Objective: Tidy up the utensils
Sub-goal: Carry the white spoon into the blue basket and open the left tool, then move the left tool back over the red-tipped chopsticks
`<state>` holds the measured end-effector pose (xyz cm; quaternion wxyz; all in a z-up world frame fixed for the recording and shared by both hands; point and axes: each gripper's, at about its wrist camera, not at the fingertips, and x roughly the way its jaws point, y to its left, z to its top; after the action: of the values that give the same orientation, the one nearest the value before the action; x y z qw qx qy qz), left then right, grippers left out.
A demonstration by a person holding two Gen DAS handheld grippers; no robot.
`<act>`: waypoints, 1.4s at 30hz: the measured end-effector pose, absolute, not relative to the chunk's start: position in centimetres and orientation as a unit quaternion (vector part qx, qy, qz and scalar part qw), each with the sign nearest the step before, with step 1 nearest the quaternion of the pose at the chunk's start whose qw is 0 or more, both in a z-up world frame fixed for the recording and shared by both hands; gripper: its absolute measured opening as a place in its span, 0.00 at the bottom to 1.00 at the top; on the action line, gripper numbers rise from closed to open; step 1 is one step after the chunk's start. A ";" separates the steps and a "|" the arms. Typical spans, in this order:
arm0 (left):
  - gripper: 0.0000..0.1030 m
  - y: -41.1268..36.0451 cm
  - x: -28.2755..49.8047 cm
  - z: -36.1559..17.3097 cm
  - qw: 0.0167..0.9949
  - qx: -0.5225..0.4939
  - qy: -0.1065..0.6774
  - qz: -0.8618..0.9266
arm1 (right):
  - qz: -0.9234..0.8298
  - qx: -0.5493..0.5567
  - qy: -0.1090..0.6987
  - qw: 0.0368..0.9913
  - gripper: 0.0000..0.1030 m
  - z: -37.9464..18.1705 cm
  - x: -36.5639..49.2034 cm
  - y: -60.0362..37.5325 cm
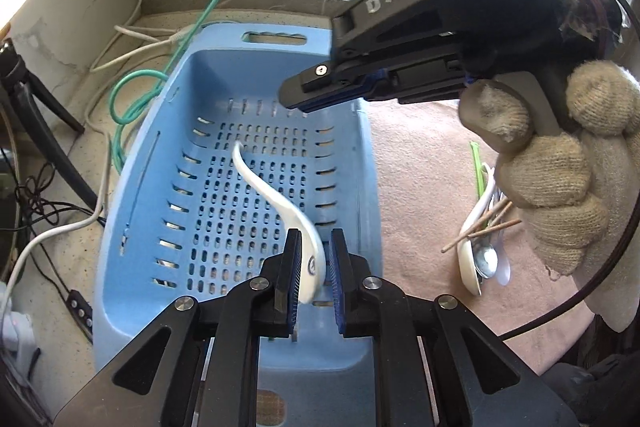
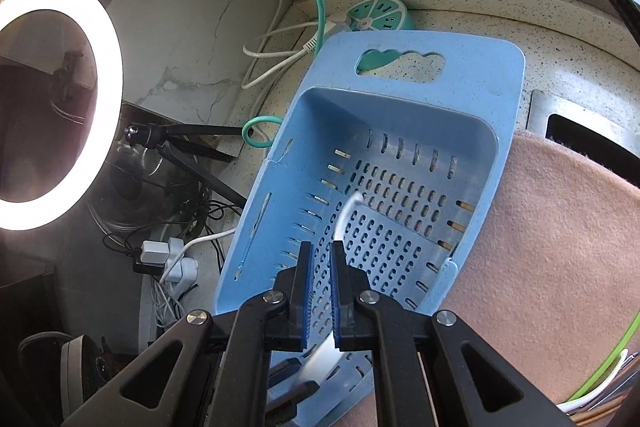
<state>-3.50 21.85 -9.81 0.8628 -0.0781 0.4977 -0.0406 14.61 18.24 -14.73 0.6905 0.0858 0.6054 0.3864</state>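
Observation:
A light blue perforated basket (image 1: 140, 187) lies on the counter; it also shows in the right wrist view (image 2: 508, 99). My left gripper (image 1: 314, 259) is shut on the bowl end of a white plastic spoon (image 1: 276, 199), whose handle points out over the basket floor. The spoon's handle also shows in the right wrist view (image 2: 344, 215). My right gripper (image 2: 320, 275) hovers above the basket with a narrow gap between its pads and nothing in them; it shows in the left wrist view (image 1: 300, 93), held by a gloved hand. A pile of utensils (image 1: 484, 247) lies on the pink cloth.
A pink cloth (image 1: 424, 179) covers the counter right of the basket. Green and white cables (image 1: 132, 99) lie left of it, with a tripod leg (image 1: 48, 107). A ring light (image 2: 60, 103), a power strip (image 2: 172, 259) and a green socket hub (image 2: 380, 15) stand around.

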 end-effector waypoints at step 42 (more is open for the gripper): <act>0.40 7.9 -5.0 -6.9 0.863 -0.006 0.489 -0.128 | 0.184 0.082 0.525 0.827 0.76 -10.9 6.2 -13.0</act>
<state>-5.03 7.91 -6.88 0.8631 -0.0059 0.4886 -0.1277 6.22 -13.02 -10.92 0.8271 0.0825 0.5246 0.1841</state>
